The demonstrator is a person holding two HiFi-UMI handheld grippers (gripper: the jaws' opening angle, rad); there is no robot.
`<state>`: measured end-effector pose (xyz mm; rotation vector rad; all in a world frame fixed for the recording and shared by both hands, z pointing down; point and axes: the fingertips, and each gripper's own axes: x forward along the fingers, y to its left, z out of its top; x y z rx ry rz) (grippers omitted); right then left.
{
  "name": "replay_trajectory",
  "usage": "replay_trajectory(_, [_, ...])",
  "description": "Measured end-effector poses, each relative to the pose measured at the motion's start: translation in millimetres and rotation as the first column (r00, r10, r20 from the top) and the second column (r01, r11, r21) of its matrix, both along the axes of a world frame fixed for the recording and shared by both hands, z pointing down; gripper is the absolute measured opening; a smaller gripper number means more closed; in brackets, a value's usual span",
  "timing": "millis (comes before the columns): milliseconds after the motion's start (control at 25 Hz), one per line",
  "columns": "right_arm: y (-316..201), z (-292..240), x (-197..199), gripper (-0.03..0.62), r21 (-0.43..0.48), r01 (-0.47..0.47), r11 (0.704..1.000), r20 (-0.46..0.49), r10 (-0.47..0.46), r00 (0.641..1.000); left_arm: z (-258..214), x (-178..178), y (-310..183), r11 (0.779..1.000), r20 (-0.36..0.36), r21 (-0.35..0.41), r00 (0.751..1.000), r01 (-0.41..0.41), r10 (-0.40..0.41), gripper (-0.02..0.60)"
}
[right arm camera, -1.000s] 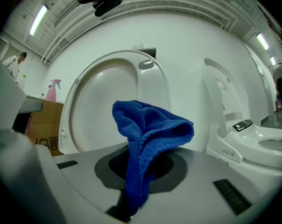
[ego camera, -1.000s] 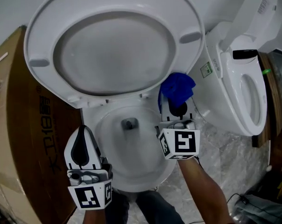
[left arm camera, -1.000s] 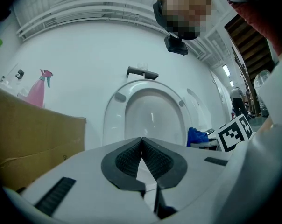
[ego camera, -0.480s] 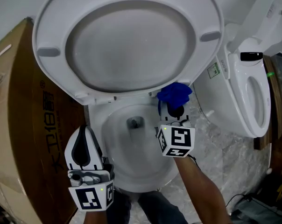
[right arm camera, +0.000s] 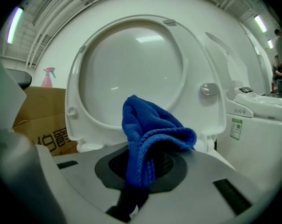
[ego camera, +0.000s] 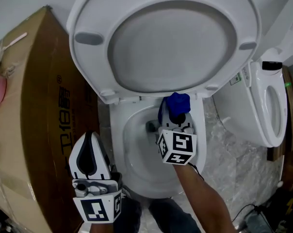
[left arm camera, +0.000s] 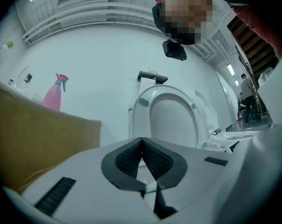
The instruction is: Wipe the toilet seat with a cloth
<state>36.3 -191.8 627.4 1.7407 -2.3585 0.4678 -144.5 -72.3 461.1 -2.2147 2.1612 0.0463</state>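
- Two grippers in play. The right gripper (right arm camera: 142,161) has its jaws clamped on the one blue cloth (right arm camera: 148,125), which bunches up above the tips.
- The left gripper (left arm camera: 142,143) has its jaws pressed together with nothing between them.
- From the head view, the right gripper (ego camera: 175,117) reaches over the back of the open bowl (ego camera: 118,144). The cloth (ego camera: 176,102) sits just under the raised toilet seat (ego camera: 94,64); I can't tell if they touch.
- The left gripper (ego camera: 89,138) hangs beside the bowl's near left edge, close to the single cardboard box (ego camera: 40,110).
- Two toilets in all: a second toilet (ego camera: 270,106) stands to the right.
- Only the gripper views catch the one pink spray bottle (left arm camera: 54,94) behind the box.
- Only the head view looks down into the bowl.
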Motion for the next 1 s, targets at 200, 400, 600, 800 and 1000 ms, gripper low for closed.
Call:
replay_trajectory(200, [10,1,-55,0.061,-0.026,0.105,0.994,-0.003,-0.105,0.994,-3,-15,9,1.000,-0.002,-0.008,1.000,0.005,-0.005,0.015])
replay_trajectory(400, [14,-1,-61,0.061,-0.056,0.107,0.993,-0.006,-0.107,0.994,-13,-24,11,1.000,-0.007,-0.003,1.000,-0.003,0.003,0.015])
replay_trajectory(600, [33,-39,-64,0.061,-0.036,0.154,0.987,0.015,-0.153,0.988,-35,-20,6,1.000,0.002,0.000,1.000,-0.011,0.011,0.015])
replay_trajectory(800, [59,-130,-60,0.061,0.061,0.184,0.981,0.070,-0.188,0.980,-83,-5,-3,0.999,0.012,0.007,0.999,-0.039,0.038,0.015])
replay_trajectory(1000, [81,-231,-37,0.061,0.118,0.169,0.978,0.111,-0.183,0.977,-151,17,-13,0.998,-0.003,0.010,0.998,-0.067,0.067,0.015])
